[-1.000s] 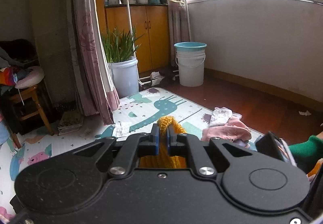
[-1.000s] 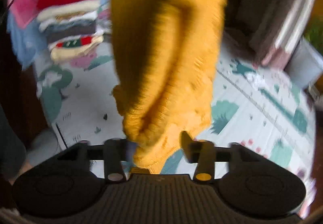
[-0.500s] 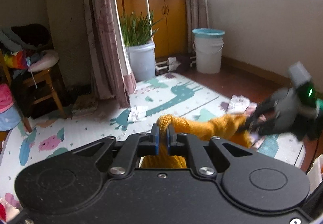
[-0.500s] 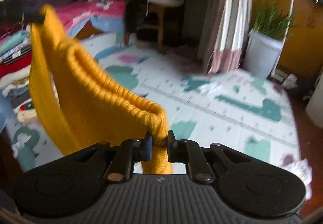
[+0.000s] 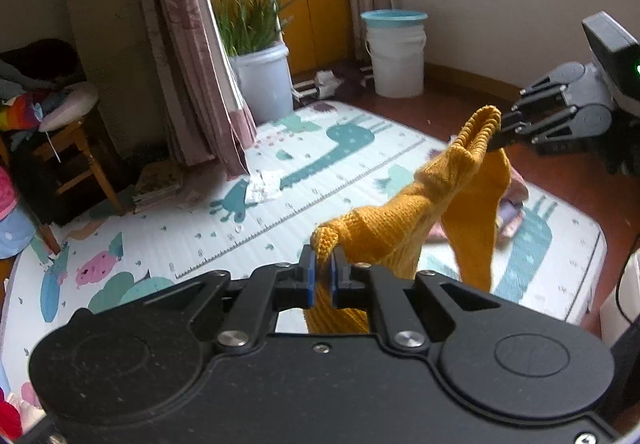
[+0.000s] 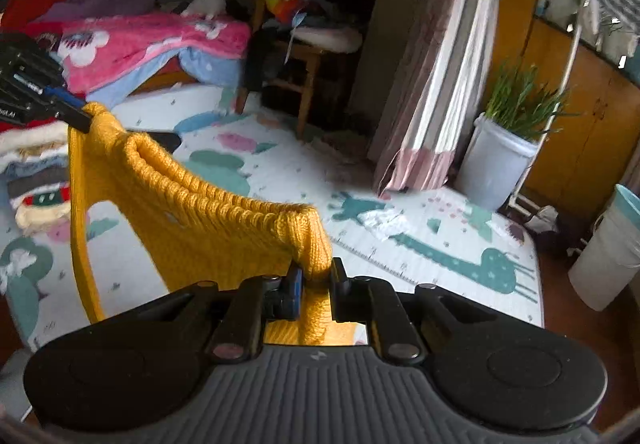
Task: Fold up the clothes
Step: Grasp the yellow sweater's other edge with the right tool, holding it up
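A mustard-yellow knitted garment (image 5: 404, 220) hangs in the air above the play mat (image 5: 192, 240), stretched between both grippers. My left gripper (image 5: 322, 276) is shut on one end of its ribbed edge. My right gripper (image 6: 316, 282) is shut on the other end; the garment (image 6: 192, 216) sags between them. The right gripper also shows in the left wrist view (image 5: 500, 138) at the far right. The left gripper shows in the right wrist view (image 6: 82, 116) at the far left.
A stack of folded clothes (image 6: 36, 172) lies at the mat's left. A pink garment (image 5: 516, 184) lies on the mat under the yellow one. A planter bucket (image 5: 264, 80), a white bucket (image 5: 396, 56), a curtain (image 5: 192, 44) and a wooden chair (image 6: 300, 60) stand around the mat.
My right gripper closed on the garment's ribbed edge, then moved away from my left gripper. The garment went from hanging bunched to spread out between both grippers.
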`<state>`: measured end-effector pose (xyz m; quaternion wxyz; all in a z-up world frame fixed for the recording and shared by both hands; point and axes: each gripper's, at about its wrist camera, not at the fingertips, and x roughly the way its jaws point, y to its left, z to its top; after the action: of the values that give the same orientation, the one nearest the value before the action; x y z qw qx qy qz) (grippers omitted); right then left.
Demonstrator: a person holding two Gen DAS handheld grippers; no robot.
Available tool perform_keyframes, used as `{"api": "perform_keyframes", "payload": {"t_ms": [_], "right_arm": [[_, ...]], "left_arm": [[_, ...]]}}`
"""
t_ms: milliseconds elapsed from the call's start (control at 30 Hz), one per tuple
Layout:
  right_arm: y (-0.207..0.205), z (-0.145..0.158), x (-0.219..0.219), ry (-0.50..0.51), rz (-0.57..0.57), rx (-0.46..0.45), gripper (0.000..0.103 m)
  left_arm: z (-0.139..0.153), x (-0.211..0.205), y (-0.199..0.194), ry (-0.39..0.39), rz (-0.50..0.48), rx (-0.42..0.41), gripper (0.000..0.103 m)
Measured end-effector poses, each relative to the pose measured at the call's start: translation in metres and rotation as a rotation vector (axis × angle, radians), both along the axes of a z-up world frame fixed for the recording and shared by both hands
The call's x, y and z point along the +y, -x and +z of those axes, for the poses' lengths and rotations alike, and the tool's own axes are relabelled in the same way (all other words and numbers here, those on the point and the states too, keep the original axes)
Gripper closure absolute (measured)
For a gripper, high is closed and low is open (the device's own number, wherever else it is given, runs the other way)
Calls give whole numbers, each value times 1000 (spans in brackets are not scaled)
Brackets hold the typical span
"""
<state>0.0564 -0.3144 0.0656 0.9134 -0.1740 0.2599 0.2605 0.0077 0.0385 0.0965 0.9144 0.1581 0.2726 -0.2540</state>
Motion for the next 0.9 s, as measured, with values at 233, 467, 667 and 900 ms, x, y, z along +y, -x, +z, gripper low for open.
{"api": "perform_keyframes", "payload": {"t_ms": [233, 467, 667, 900], "right_arm": [[-5, -12, 16, 21, 60, 97, 89], [-14, -20, 37, 39, 61, 94, 89], [-9, -21, 39, 65, 90, 79, 89], [6, -18, 39, 32, 139, 130, 89]], "left_arm": [[-5, 8, -8, -12, 10, 37, 98], [-15, 18, -26, -31, 69, 49, 98], [-17, 19, -17, -51, 29, 58, 98], [-14, 25, -5, -76, 32, 50, 98]]}}
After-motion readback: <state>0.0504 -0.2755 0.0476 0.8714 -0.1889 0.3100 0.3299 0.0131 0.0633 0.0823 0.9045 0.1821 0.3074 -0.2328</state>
